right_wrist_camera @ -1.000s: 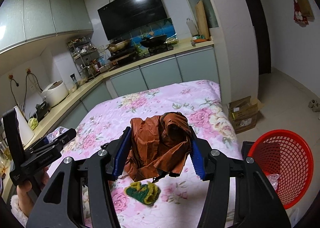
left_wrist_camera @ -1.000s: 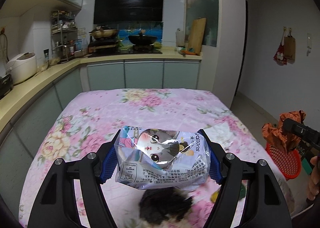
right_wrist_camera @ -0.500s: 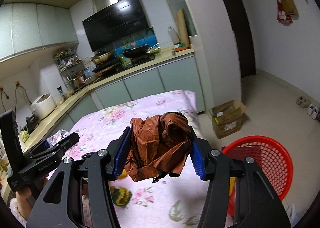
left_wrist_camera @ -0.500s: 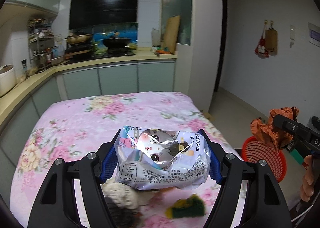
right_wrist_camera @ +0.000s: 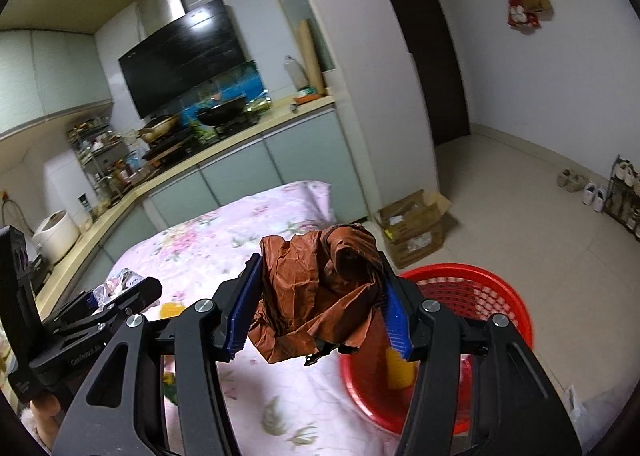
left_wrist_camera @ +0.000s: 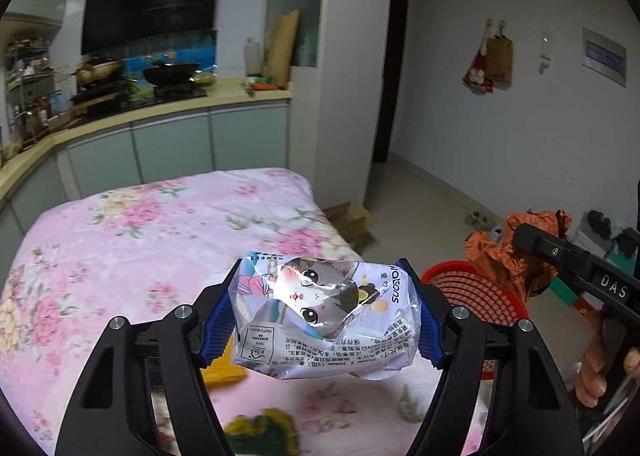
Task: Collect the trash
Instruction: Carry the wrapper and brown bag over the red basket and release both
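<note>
My left gripper (left_wrist_camera: 320,320) is shut on a shiny plastic packet with a cartoon cat (left_wrist_camera: 324,316), held above the right part of the floral table (left_wrist_camera: 140,240). My right gripper (right_wrist_camera: 318,312) is shut on a crumpled brown wrapper (right_wrist_camera: 316,296), held over the table edge beside the red mesh basket (right_wrist_camera: 492,296). The left wrist view shows the basket (left_wrist_camera: 480,292) to the right, with the brown wrapper (left_wrist_camera: 512,256) in the right gripper above it. The left gripper also shows at the left of the right wrist view (right_wrist_camera: 116,296).
A yellow-green scrap (left_wrist_camera: 264,432) and a yellow piece (left_wrist_camera: 222,372) lie on the table below the left gripper. A cardboard box (right_wrist_camera: 416,224) sits on the floor past the basket. Shoes (right_wrist_camera: 580,184) line the far right wall. Kitchen counter (left_wrist_camera: 160,104) runs behind the table.
Both grippers have swung to the right with their trash still held. The red basket has grown nearer in both views, and the right gripper now sits close beside it.
</note>
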`<state>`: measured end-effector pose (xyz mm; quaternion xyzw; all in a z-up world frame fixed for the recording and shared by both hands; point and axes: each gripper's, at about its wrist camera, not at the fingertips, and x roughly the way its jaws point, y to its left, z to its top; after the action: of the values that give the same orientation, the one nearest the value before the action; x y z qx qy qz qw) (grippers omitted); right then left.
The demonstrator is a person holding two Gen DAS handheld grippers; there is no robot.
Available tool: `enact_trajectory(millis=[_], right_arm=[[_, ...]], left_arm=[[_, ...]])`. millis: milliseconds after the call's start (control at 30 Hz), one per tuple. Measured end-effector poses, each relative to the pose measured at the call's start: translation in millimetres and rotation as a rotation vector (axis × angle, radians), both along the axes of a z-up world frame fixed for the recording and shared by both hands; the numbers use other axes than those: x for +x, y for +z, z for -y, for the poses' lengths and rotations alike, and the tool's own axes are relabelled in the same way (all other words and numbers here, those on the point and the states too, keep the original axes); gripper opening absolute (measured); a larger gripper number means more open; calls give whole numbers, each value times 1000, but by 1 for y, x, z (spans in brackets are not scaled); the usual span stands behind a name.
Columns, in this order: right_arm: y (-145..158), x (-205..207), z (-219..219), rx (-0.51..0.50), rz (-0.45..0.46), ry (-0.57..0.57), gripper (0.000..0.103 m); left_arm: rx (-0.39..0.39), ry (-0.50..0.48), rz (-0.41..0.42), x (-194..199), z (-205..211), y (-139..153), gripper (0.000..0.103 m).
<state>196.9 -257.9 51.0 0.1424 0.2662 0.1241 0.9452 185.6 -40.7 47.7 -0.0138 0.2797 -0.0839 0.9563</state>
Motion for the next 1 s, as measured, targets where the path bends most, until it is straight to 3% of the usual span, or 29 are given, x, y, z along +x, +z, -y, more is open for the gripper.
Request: enact_trajectory(millis=[267, 1000], right_arm=[[-10, 5, 33, -16, -46, -133, 53], [-55, 38, 91, 50, -213, -298, 54]], left_arm=[[-4, -78, -42, 18, 42, -7, 70], [61, -227, -168, 60, 144, -55, 70]])
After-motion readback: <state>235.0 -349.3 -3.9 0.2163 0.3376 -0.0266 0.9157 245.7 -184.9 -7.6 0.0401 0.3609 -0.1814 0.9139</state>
